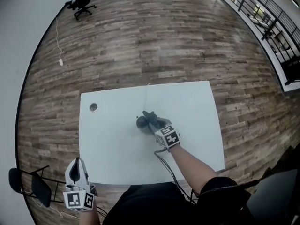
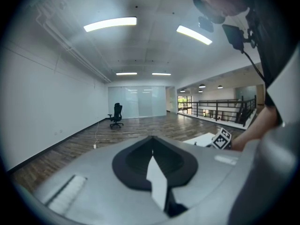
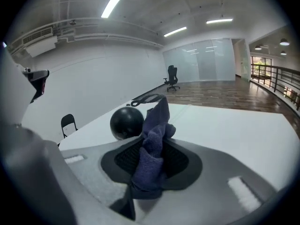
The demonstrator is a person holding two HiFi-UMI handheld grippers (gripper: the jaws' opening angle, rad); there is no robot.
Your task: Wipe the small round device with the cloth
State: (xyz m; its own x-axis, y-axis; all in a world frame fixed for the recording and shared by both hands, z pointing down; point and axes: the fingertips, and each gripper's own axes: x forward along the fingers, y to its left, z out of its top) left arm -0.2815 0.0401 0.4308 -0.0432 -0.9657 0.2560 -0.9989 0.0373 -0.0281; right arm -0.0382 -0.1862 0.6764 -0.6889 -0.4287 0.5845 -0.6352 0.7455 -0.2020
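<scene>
The small round device (image 1: 141, 122) is a black ball resting near the middle of the white table (image 1: 112, 139). In the right gripper view the ball (image 3: 126, 122) sits just beyond and left of the jaws. My right gripper (image 1: 157, 125) is shut on a dark blue cloth (image 3: 152, 146), which bunches up between the jaws and rises beside the ball. My left gripper (image 1: 77, 171) hangs off the table's front left corner, far from the device. Its jaws are shut with nothing between them and point out into the room.
A black strap or cable (image 3: 145, 98) lies on the table just behind the ball. A round cable hole (image 1: 93, 107) is in the table's far left part. A dark chair (image 1: 33, 185) stands by the left front corner, and an office chair (image 1: 80, 1) stands far off.
</scene>
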